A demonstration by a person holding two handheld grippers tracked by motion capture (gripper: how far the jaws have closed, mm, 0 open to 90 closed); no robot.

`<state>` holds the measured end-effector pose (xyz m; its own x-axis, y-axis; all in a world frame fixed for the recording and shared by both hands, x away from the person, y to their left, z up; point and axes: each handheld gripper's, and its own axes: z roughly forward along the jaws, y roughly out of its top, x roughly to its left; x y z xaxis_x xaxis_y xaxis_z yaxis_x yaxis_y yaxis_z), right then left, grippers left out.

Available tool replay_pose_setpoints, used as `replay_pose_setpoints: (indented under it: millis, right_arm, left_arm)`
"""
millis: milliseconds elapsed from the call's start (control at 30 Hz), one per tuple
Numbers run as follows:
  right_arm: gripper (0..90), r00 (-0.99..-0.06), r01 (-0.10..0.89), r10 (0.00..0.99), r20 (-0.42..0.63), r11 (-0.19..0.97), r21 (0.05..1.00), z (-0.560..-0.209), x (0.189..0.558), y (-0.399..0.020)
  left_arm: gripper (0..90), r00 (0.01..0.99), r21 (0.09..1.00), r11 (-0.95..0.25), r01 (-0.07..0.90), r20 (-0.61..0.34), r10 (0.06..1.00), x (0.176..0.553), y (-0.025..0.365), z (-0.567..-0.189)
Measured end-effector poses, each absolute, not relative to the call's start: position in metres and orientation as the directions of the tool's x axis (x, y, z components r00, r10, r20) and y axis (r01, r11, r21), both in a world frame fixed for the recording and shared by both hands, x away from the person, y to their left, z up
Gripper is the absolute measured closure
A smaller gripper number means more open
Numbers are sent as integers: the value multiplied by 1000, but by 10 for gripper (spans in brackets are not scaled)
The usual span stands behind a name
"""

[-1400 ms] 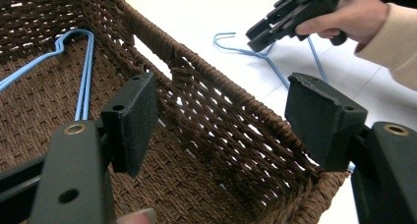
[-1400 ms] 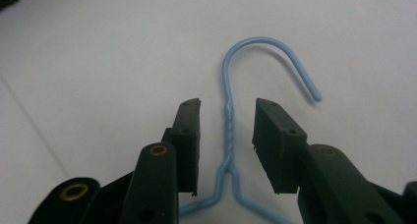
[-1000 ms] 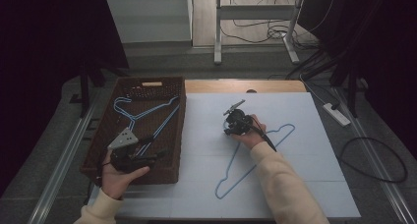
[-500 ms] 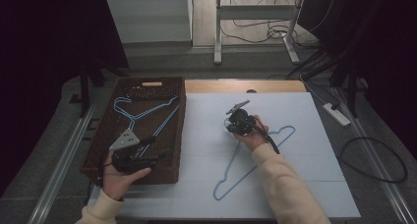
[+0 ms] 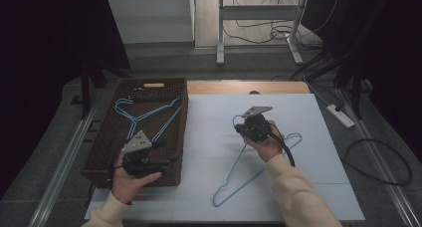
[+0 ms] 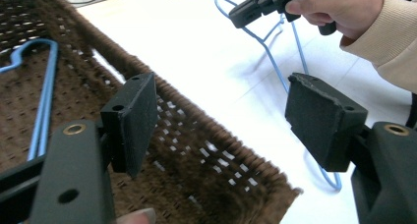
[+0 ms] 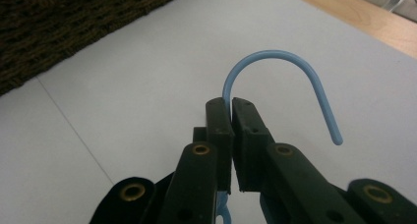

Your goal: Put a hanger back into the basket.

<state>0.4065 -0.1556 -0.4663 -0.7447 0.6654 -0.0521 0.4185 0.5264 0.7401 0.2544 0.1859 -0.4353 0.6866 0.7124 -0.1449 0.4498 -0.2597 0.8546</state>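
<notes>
A blue wire hanger (image 5: 240,176) lies on the white table sheet (image 5: 209,137), its hook end raised. My right gripper (image 5: 240,123) is shut on the neck just below the hook (image 7: 275,54); in the right gripper view the wire sits pinched between the two pads of that gripper (image 7: 231,108). My left gripper (image 5: 171,160) hangs over the near right corner of the brown woven basket (image 5: 149,85). Its jaws stand wide open in the left gripper view (image 6: 221,116), with nothing between them. Two more blue hangers (image 5: 144,115) lie inside the basket.
The basket's near rim (image 6: 196,130) runs between my left jaws and the sheet. A bare wooden strip (image 5: 249,86) shows at the table's far edge. Cables and a power strip (image 5: 341,115) lie on the floor to the right.
The right hand has moved a little right and up with the hanger's hook end in its jaws. The left hand has stayed over the basket.
</notes>
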Motion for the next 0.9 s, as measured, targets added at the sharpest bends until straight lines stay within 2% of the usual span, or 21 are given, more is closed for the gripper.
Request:
replay_pose_setpoints:
  millis: [400,900]
  right_arm:
    - [874,-750,364,660,-55,481,798,-450,382,-161]
    - [875,-753,336,656,-52,451,827,-442,369,-165]
  left_arm:
    - [290,723,833,-305,462,-155,674,262,150,-438]
    - [296,757,807,-349,477,-175,629,268,114,-446]
